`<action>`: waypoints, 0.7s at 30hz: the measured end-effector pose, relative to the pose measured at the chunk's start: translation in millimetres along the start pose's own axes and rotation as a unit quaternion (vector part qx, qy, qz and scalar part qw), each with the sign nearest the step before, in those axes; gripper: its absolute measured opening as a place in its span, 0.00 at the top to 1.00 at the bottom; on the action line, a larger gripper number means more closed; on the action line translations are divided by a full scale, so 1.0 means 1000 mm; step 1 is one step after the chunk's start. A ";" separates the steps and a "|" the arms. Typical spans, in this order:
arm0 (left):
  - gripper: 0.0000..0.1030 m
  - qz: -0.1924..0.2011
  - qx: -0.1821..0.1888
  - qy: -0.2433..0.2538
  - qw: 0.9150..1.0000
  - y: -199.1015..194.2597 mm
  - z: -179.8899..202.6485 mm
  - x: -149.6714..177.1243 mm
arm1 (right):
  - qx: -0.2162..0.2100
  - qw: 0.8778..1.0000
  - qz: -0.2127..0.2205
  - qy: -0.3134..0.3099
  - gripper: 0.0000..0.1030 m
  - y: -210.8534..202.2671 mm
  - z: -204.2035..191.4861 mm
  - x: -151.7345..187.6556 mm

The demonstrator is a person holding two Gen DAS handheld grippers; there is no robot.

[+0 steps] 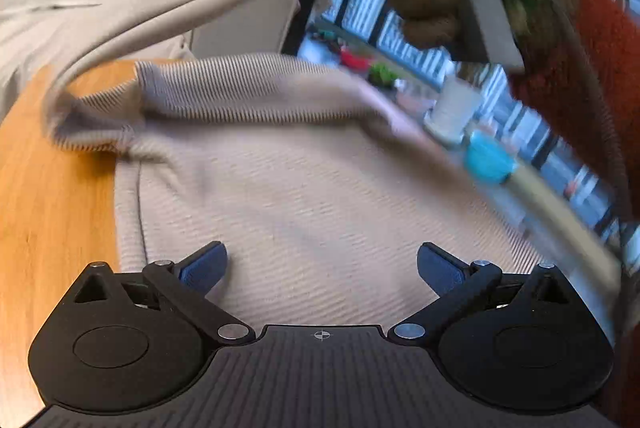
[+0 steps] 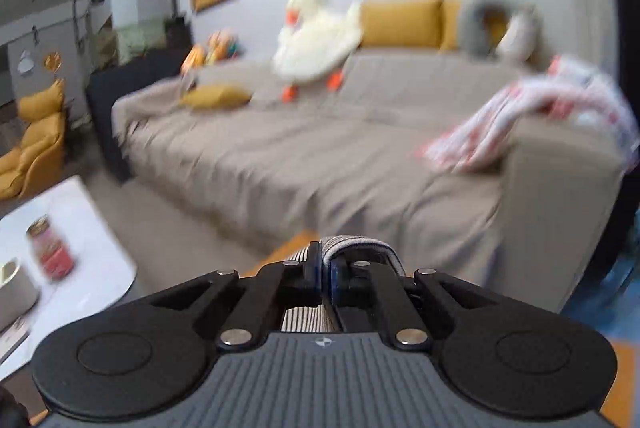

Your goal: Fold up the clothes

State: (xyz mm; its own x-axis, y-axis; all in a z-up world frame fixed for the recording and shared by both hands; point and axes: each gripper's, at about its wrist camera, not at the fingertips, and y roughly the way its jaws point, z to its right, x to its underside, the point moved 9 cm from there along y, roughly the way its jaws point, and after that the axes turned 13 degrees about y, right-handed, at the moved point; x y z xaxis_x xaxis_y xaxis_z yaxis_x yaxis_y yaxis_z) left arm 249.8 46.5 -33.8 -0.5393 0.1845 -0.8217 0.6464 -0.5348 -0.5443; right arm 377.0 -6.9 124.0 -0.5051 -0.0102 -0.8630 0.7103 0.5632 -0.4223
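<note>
A beige ribbed garment [image 1: 288,195] lies spread on a wooden table [image 1: 48,187]. Its striped sleeve [image 1: 240,87] stretches across the far side and is lifted, blurred with motion. My left gripper [image 1: 322,268] is open just above the garment's body, with its blue pads [image 1: 204,268] wide apart and holding nothing. My right gripper [image 2: 322,268] is shut on a ribbed edge of the garment [image 2: 360,246], which folds over the right finger and hangs below the jaws.
A beige sofa [image 2: 320,147] stands ahead with yellow cushions, a white plush duck [image 2: 316,39] and a red-and-white cloth [image 2: 520,115] on its arm. A white table [image 2: 80,228] with a red jar stands at left. Windows and an orange-red fabric [image 1: 592,75] are to the right.
</note>
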 end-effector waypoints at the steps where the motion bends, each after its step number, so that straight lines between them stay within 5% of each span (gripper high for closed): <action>1: 0.00 0.013 -0.003 -0.002 1.000 -0.005 -0.003 -0.009 | 0.013 1.000 0.013 -0.002 0.97 -0.008 0.013 -0.008; 6: 0.00 0.040 -0.038 0.023 0.998 -0.010 -0.020 -0.046 | 0.082 0.995 0.019 0.045 0.97 -0.028 0.098 -0.001; 11: 0.00 0.047 -0.061 0.025 0.997 0.012 -0.031 -0.069 | 0.128 0.986 -0.030 0.106 0.96 -0.022 0.170 0.059; 16: 0.00 0.050 -0.072 0.021 0.996 0.050 -0.043 -0.089 | 0.152 0.972 -0.089 0.157 0.95 0.002 0.207 0.123; 18: 0.00 0.039 -0.075 0.022 0.996 0.066 -0.049 -0.088 | 0.146 0.972 -0.077 0.168 0.92 -0.005 0.212 0.130; 19: 0.00 0.030 -0.079 0.023 0.996 0.074 -0.051 -0.083 | 0.145 0.971 -0.072 0.174 0.86 -0.009 0.212 0.130; 21: 0.00 0.016 -0.084 0.024 0.996 0.089 -0.057 -0.073 | 0.140 0.972 -0.053 0.184 0.41 -0.022 0.205 0.125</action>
State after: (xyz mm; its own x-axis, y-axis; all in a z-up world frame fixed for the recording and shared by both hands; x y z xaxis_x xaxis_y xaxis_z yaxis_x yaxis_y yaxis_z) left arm 377.6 32.8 -31.3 -0.4931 0.2115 -0.8439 0.7462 -0.3959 -0.5353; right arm 398.9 -190.3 -31.3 -0.6876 0.2683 -0.6747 0.7237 0.3284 -0.6070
